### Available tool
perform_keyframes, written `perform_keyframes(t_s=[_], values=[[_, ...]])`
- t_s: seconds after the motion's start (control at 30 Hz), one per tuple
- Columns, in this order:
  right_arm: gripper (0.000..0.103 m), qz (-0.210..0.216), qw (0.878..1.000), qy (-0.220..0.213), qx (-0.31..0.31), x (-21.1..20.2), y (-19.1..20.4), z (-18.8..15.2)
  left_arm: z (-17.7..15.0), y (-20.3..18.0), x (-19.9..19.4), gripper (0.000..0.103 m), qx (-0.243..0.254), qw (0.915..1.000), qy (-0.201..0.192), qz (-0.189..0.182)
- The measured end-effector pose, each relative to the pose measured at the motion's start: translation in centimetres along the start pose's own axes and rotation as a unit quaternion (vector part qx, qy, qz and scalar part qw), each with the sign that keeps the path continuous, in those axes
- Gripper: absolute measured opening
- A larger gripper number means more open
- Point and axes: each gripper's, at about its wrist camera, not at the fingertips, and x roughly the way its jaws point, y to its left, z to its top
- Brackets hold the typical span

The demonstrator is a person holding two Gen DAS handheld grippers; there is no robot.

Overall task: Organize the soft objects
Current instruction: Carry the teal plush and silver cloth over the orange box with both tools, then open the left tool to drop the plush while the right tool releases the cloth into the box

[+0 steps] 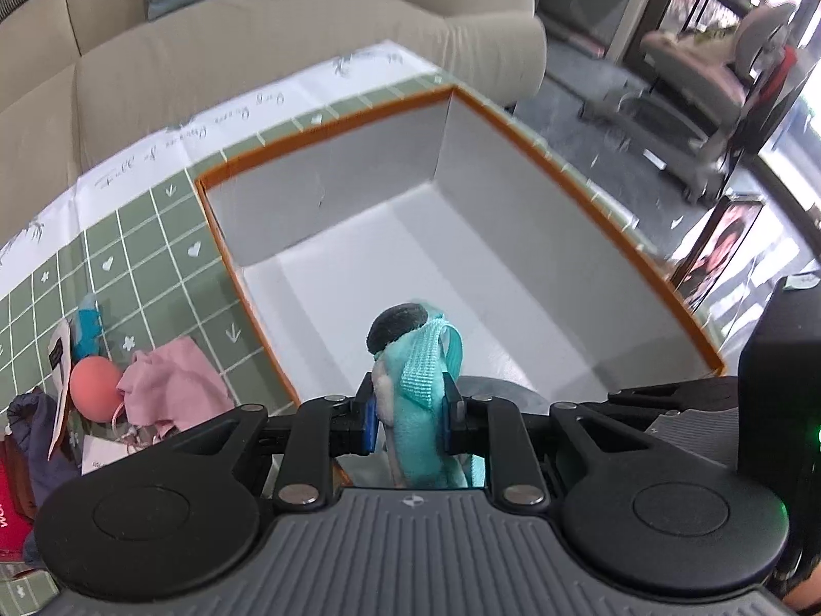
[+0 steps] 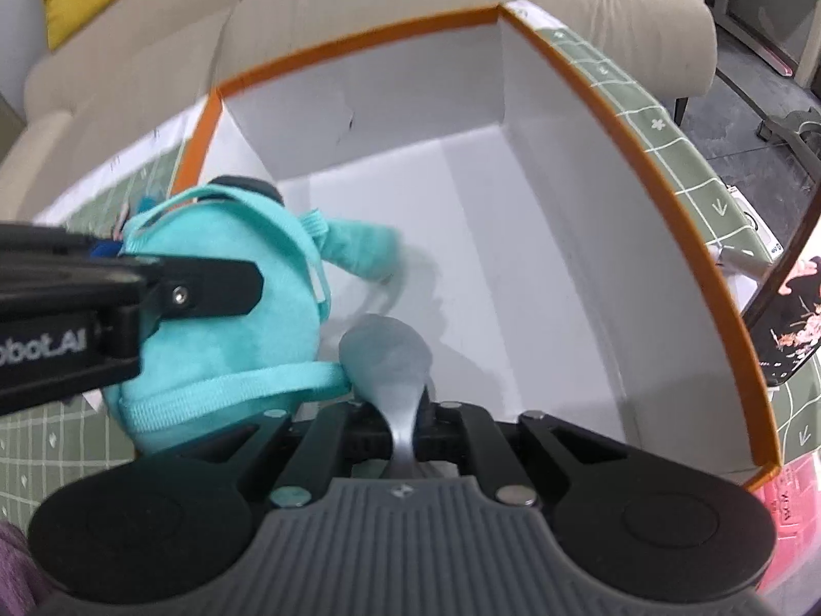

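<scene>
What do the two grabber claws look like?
The left gripper has black jointed links with silver rivets, blue finger pads, two round black discs and a ribbed grey body. The right gripper looks alike. From the right view, the left one's side carries white lettering; a green light glows at its edge.

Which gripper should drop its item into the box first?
Left, probably. The left gripper is shut on the teal plush, held over the orange-rimmed box. The right gripper grips a grey piece at the box's near edge, behind the plush.
</scene>
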Motion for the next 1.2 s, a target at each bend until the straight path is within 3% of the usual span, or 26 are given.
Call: perform_keyframes(t_s=[0.17,0.3,0.4,0.47,0.53,0.7,0.77,1.03,1.2], values=[[0.005,-0.007,0.999,0.034,-0.017,1.3,0.8,0.0,-0.2,0.2,1.4,0.026,0.003,0.9992,0.038,0.011],[0.007,-0.011,0.999,0.039,-0.024,1.6,1.1,-0.1,-0.3,-0.1,1.9,0.027,0.006,0.9988,0.047,0.015],[0.018,-0.014,0.999,0.037,-0.029,1.6,1.3,0.0,-0.3,-0.5,1.9,0.031,0.014,0.9984,0.049,0.026],[0.031,-0.019,0.999,0.029,-0.032,1.3,1.4,-0.1,-0.3,-0.4,1.9,0.032,0.016,0.9982,0.049,0.030],[0.034,-0.022,0.999,0.024,-0.035,1.2,1.2,0.1,-0.2,-0.6,1.7,0.034,0.022,0.9981,0.048,0.031],[0.045,-0.037,0.998,0.013,-0.049,0.6,1.5,-0.1,-0.3,-1.1,0.5,0.050,0.046,0.9973,0.022,0.054],[0.051,-0.045,0.998,0.009,-0.052,0.3,1.6,0.0,-0.2,-1.0,-0.1,0.051,0.044,0.9976,0.018,0.051],[0.054,-0.059,0.997,-0.015,-0.054,-1.8,2.0,-0.3,-0.6,0.0,-3.7,0.053,0.028,0.9987,-0.020,0.039],[0.063,-0.059,0.995,-0.051,-0.061,-4.8,2.9,-1.1,-2.2,0.7,-7.1,0.053,0.026,0.9965,-0.078,0.015]])
